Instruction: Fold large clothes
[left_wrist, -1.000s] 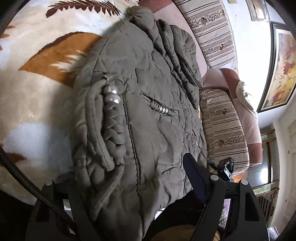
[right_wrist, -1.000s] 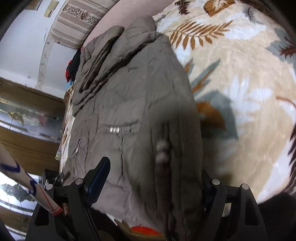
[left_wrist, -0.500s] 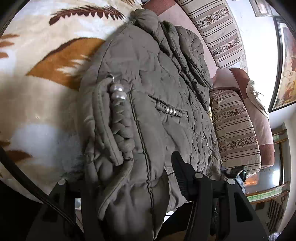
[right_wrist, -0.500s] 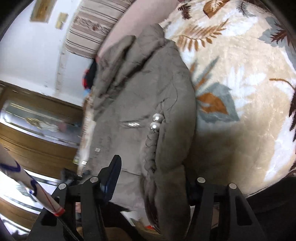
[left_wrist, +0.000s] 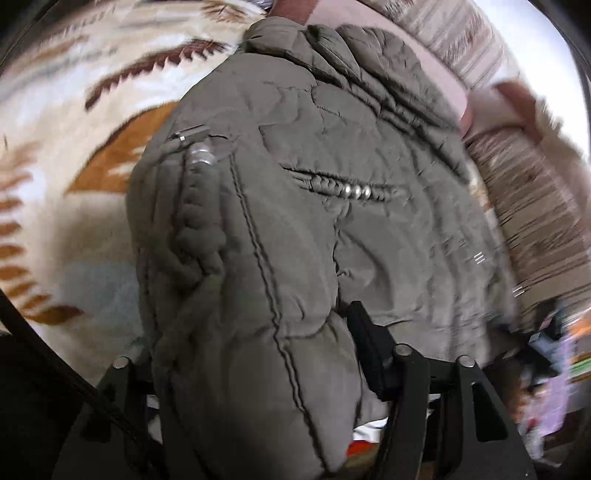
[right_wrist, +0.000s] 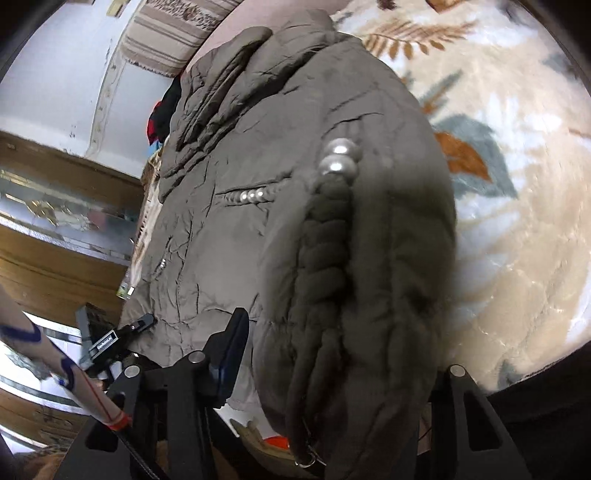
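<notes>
While jaws close, each hand-held gripper (left (left_wrist: 255, 373), right (right_wrist: 332, 369)) pinches jacket (left_wrist: 332, 240) hem; outer fingers hidden.

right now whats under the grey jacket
The jacket lies on a cream leaf-print blanket, visible around its edge. Whatever sits directly beneath the jacket is covered.

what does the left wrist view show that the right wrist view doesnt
Only the left wrist view shows the striped sofa cushions beside the coat. Only the right wrist view shows the wooden cabinet with glass panels and a red and black garment. Both show the padded olive-grey coat bunched between closing fingers, its braided strap with two silver beads, and the cream leaf-patterned blanket.
</notes>
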